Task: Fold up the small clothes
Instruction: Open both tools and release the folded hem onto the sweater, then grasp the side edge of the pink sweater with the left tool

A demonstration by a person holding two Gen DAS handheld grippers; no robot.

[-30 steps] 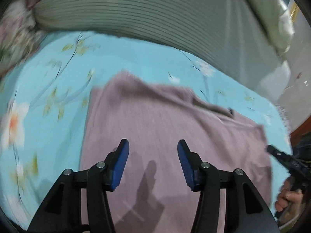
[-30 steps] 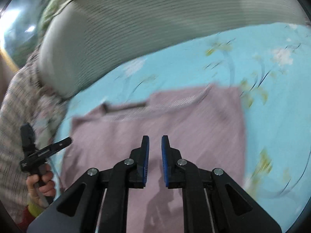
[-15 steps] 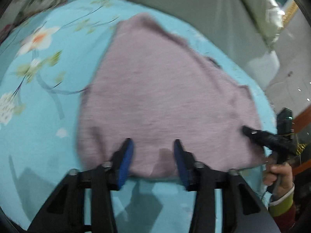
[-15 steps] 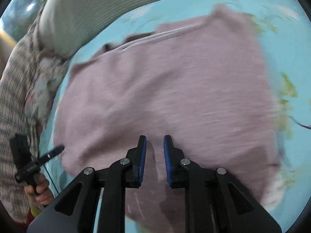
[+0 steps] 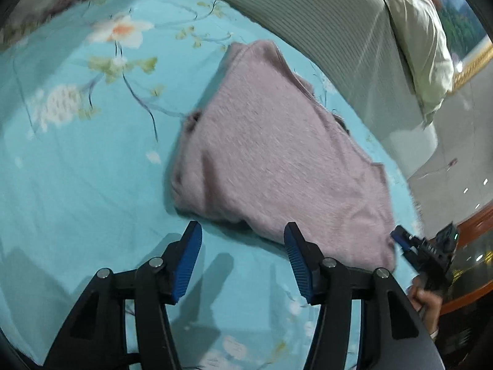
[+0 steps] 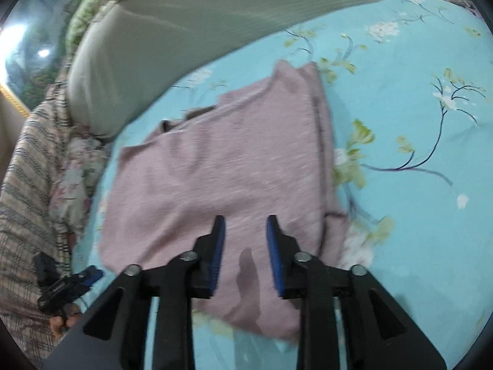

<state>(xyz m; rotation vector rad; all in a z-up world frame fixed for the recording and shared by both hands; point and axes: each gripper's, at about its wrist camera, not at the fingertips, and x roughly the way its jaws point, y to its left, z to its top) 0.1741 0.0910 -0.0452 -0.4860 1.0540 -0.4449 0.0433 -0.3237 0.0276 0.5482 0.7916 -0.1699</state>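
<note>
A mauve knit garment (image 5: 277,154) lies folded flat on the turquoise floral sheet (image 5: 77,160); it also shows in the right wrist view (image 6: 215,169). My left gripper (image 5: 243,246) is open and empty, just off the garment's near edge, above the sheet. My right gripper (image 6: 243,234) is open and empty, above the garment's near part. The right gripper also shows at the garment's right corner in the left wrist view (image 5: 409,246), and the left gripper shows at the lower left of the right wrist view (image 6: 77,280).
A grey striped bolster (image 5: 308,9) runs along the back of the bed, with a pale pillow (image 5: 422,30) behind it. A plaid and floral quilt (image 6: 27,185) lies at the left in the right wrist view. The bed edge and floor (image 5: 456,154) are at the right.
Both grippers pulled back toward the garment's near edge. The right gripper's jaws opened wider. The left gripper went from over the garment to the sheet just off its edge.
</note>
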